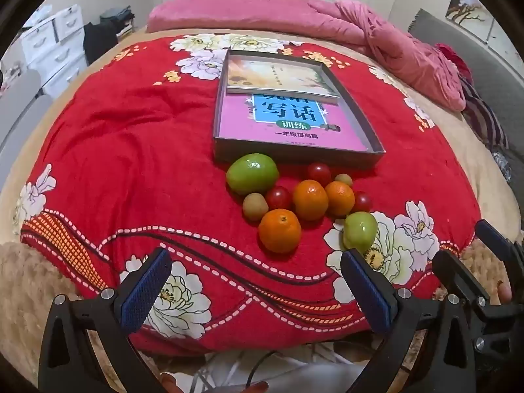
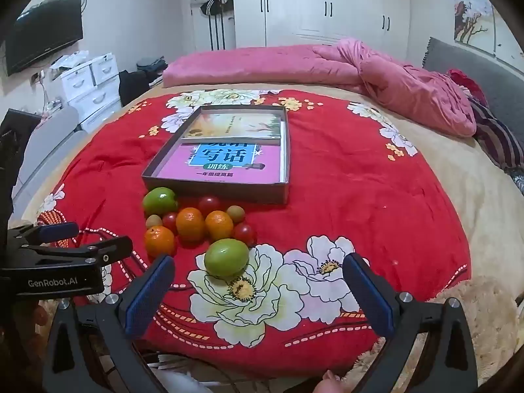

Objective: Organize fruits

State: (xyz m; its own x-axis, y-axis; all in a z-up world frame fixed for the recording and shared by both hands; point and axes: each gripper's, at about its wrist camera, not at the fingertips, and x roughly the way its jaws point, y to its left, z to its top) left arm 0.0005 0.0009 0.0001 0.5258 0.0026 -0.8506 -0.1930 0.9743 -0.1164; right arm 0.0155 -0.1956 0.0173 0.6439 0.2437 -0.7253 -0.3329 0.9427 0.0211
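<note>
Red plush with big white and lilac flowers covers the bed (image 1: 137,150) in front of us, soft and faintly creased, and on it we take the shallow grey cardboard box (image 1: 366,121) as our landmark. It is rectangular with low upright walls, and inside it lie two flat glossy books (image 1: 281,121), a pale one overlapping a pink one.

Just in front of the box's near wall sits the fruit (image 2: 193,226), all in one loose cluster. A large smooth green fruit (image 1: 252,173) lies closest to the box's near left corner. Three round, dimpled oranges (image 1: 309,199) sit a little further from the box, with small shiny red tomatoes (image 1: 278,197) and dull brownish little fruits (image 1: 255,207) tucked between them, several touching. A second, smaller green fruit (image 2: 226,257) lies furthest from the box, at the near right of the cluster, on a white flower.

Our left hand-held gripper (image 1: 255,288) hangs nearer to us than the cluster, its blue ribbed pads (image 1: 144,291) spread wide with nothing between them. Our right hand-held gripper (image 2: 258,294) is likewise wide open and empty, the smaller green fruit just beyond its pads.

Left and right of the box the red cover lies bare; beyond the box a rumpled pink quilt (image 2: 393,78) bounds the far edge
</note>
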